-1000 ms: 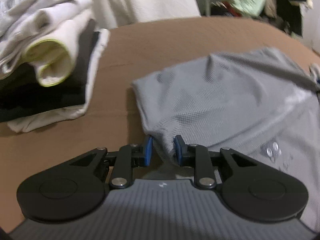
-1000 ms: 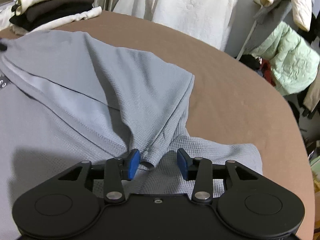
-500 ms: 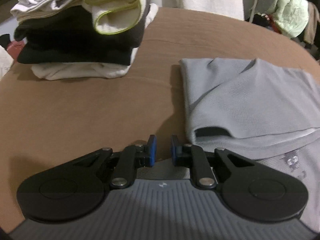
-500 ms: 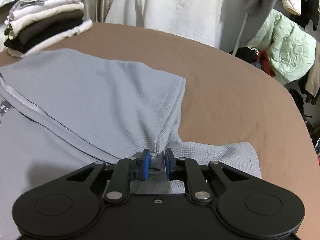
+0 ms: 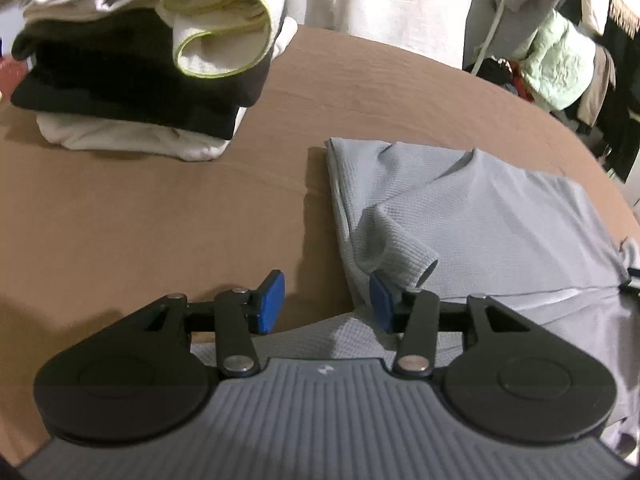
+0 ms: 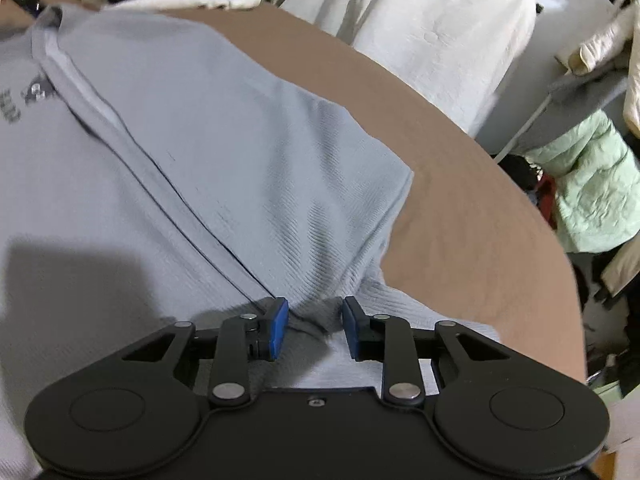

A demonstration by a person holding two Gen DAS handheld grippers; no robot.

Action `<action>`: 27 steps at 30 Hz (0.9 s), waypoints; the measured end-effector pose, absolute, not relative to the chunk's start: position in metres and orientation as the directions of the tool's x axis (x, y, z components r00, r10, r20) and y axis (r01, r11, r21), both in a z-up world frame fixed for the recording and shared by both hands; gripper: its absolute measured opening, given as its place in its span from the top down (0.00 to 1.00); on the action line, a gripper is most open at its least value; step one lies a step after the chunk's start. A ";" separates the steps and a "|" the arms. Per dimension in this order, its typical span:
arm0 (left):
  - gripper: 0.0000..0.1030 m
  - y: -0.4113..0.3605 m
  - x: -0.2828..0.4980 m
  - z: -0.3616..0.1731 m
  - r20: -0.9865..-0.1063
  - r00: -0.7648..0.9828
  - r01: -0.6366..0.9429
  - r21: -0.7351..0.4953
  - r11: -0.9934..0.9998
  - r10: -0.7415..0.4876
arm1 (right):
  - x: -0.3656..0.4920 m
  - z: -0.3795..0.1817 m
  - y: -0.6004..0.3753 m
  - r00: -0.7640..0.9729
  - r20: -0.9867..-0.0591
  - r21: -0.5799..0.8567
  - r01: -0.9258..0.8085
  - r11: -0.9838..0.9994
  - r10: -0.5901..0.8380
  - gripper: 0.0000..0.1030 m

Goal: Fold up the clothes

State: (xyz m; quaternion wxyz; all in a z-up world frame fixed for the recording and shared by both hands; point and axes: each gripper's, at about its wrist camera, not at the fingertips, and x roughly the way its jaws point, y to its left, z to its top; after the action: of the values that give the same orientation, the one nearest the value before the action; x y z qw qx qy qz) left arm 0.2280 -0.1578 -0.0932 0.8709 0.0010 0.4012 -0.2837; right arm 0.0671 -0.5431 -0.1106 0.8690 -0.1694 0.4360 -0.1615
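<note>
A grey waffle-knit shirt [image 5: 500, 216] lies on the brown table [image 5: 160, 208], its upper part folded over with a short sleeve cuff [image 5: 404, 256] curled up near me. My left gripper [image 5: 326, 304] is open and empty at the shirt's left edge, its right pad beside the cuff. In the right wrist view the same shirt [image 6: 168, 152] spreads to the left, and my right gripper [image 6: 314, 326] is open low over a bunched fold of the cloth, which lies loose between the pads.
A stack of folded clothes [image 5: 140, 64], white, black and lime-trimmed, stands at the table's far left. White fabric [image 6: 420, 32] hangs behind the table. A mint jacket [image 6: 592, 196] and other garments hang at the right past the table's edge [image 6: 552, 240].
Both grippers have opened. The right one was shut on a shirt fold half a second ago and has let it go. The left one opened beside the sleeve cuff.
</note>
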 end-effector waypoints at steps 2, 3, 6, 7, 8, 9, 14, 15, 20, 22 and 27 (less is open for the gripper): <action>0.55 -0.158 0.224 -0.089 -0.677 0.531 0.516 -0.219 0.828 -0.509 | 0.067 -0.111 -0.543 0.569 -0.702 -0.447 0.117 0.887 -0.429 0.69; 0.51 -0.159 0.222 -0.086 -0.661 0.535 0.529 -0.224 0.819 -0.526 | 0.068 -0.111 -0.543 0.570 -0.700 -0.458 0.103 0.883 -0.430 0.69; 0.45 -0.164 0.216 -0.080 -0.627 0.531 0.574 -0.229 0.787 -0.570 | 0.076 -0.115 -0.535 0.568 -0.689 -0.528 0.032 0.849 -0.450 0.69; 0.45 -0.167 0.213 -0.079 -0.623 0.532 0.588 -0.216 0.779 -0.574 | 0.078 -0.117 -0.532 0.565 -0.684 -0.556 0.003 0.831 -0.460 0.69; 0.45 -0.170 0.211 -0.078 -0.620 0.534 0.602 -0.198 0.773 -0.575 | 0.081 -0.117 -0.530 0.566 -0.678 -0.577 -0.013 0.817 -0.469 0.69; 0.45 -0.172 0.208 -0.077 -0.617 0.539 0.616 -0.176 0.768 -0.573 | 0.082 -0.116 -0.529 0.570 -0.669 -0.588 -0.014 0.808 -0.477 0.79; 0.41 -0.176 0.203 -0.075 -0.621 0.529 0.624 -0.177 0.761 -0.578 | 0.083 -0.089 -0.539 0.657 -0.582 -0.533 0.138 0.835 -0.480 0.94; 0.41 -0.176 0.204 -0.077 -0.625 0.518 0.627 -0.187 0.756 -0.584 | 0.084 -0.081 -0.545 0.665 -0.577 -0.491 0.182 0.852 -0.474 0.94; 0.27 -0.186 0.203 -0.091 -0.670 0.454 0.692 -0.150 0.706 -0.587 | 0.090 -0.057 -0.577 0.673 -0.580 -0.287 0.359 0.888 -0.460 0.94; 0.24 -0.201 0.203 -0.103 -0.728 0.472 0.687 -0.050 0.725 -0.498 | 0.089 -0.053 -0.589 0.672 -0.591 -0.189 0.423 0.886 -0.446 0.94; 0.75 -0.200 0.224 -0.115 -0.738 0.482 0.587 -0.129 0.799 -0.473 | 0.086 -0.053 -0.614 0.666 -0.626 0.003 0.523 0.852 -0.406 0.94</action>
State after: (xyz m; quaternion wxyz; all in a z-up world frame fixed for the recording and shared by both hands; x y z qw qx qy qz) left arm 0.2240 -0.2005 -0.1147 0.8579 0.0706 0.4045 -0.3089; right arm 0.0861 -0.6141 -0.0531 0.9080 0.0917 0.3189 -0.2559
